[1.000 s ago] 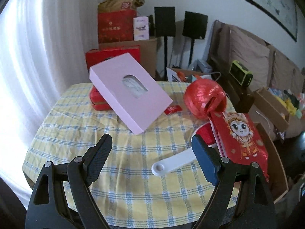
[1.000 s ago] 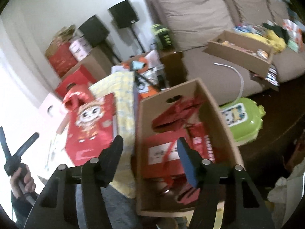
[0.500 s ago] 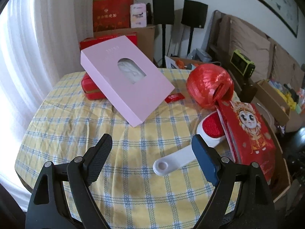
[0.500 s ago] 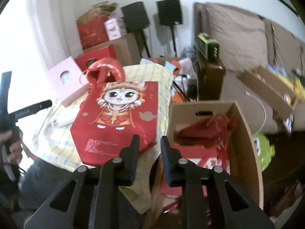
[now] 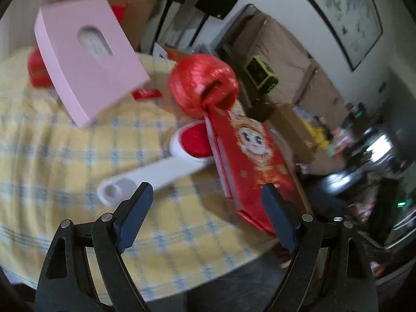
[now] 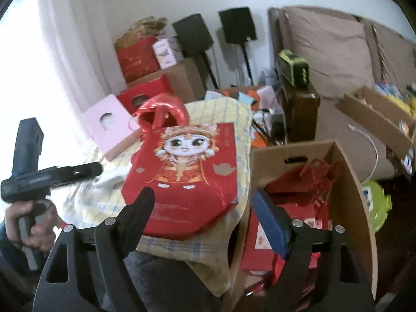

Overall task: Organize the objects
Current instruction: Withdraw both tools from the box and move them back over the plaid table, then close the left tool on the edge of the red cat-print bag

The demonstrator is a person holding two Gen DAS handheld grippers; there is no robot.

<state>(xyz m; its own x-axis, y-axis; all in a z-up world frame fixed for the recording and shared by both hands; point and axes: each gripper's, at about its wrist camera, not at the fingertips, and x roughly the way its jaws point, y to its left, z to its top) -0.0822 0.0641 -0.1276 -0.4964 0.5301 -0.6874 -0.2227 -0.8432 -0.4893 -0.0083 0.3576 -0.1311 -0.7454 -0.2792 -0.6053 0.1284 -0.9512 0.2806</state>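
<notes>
A red gift bag with a cartoon cat (image 6: 187,166) lies flat at the table's right edge; it also shows in the left wrist view (image 5: 249,156). A red string ball (image 5: 202,85) sits behind it, and a white lint brush with a red pad (image 5: 166,166) lies beside it. A pink box (image 5: 88,65) leans tilted on a red tin (image 5: 36,70). My left gripper (image 5: 205,202) is open and empty above the table, near the brush handle. My right gripper (image 6: 202,208) is open and empty, just in front of the bag's near edge.
A cardboard box (image 6: 345,182) holding red bags stands on the floor right of the table. The table has a yellow checked cloth (image 5: 78,156). A sofa (image 6: 338,52), speakers (image 6: 192,31) and stacked cartons (image 6: 166,78) stand behind. My left gripper appears in the right wrist view (image 6: 52,174).
My right gripper has opened wide again after being nearly shut. My left gripper has swung right and closer to the brush and gift bag.
</notes>
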